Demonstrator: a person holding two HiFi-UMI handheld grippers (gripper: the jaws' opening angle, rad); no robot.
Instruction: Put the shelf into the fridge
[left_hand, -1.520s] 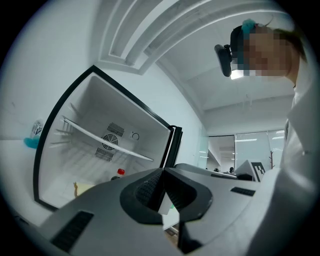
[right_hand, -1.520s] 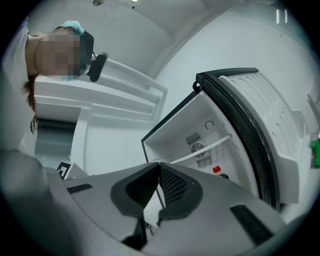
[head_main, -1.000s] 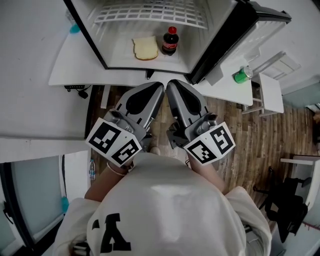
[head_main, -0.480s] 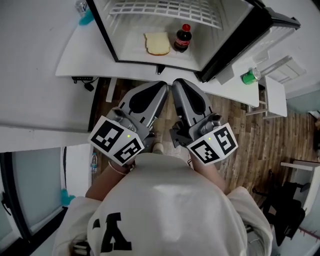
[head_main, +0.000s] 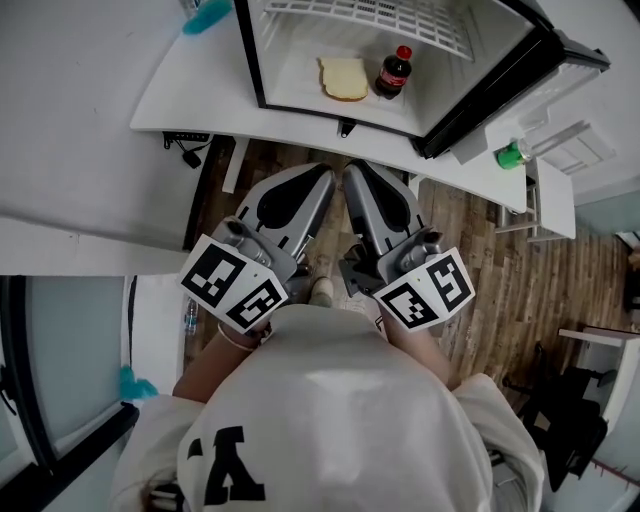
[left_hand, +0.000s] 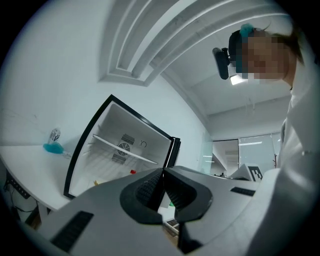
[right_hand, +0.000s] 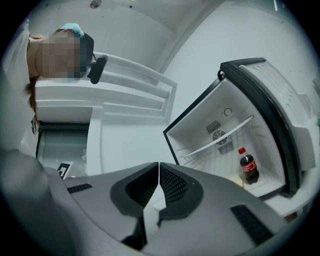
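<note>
1. Wood plank floor (head_main: 500, 270) below, with a white table (head_main: 200, 90) across the top of the head view. Glass partition at lower left.
2. Small fridge (head_main: 252, 60) sits on the table. Its door (head_main: 500, 80) is swung wide open to the right and the white interior is fully visible.
3. White wire shelf (head_main: 370, 15) is inside the fridge. It spans the upper part of the interior from wall to wall, and both gripper views show it as a rail running across in front of the rear fan grille.
4. Below the shelf, on the fridge bottom: a slice of bread (head_main: 345, 78) lying flat and a cola bottle (head_main: 393, 73) with a red cap, upright just to the right of the bread. The two are close but apart.
5. Green bottle (head_main: 512, 155) is on the table right of the fridge door. A teal object (head_main: 208, 14) is on the table left of the fridge; what it is can't be made out.
6. Left gripper (head_main: 322, 172) is held in front of the person's white shirt (head_main: 340, 420), tips toward the fridge and short of the table edge. Jaws fully closed, pads meeting, nothing between them.
7. Right gripper (head_main: 352, 170) is just beside the left, tips nearly side by side. Jaws also closed together and empty.
8. Neither gripper touches the fridge, the shelf or the table.
</note>
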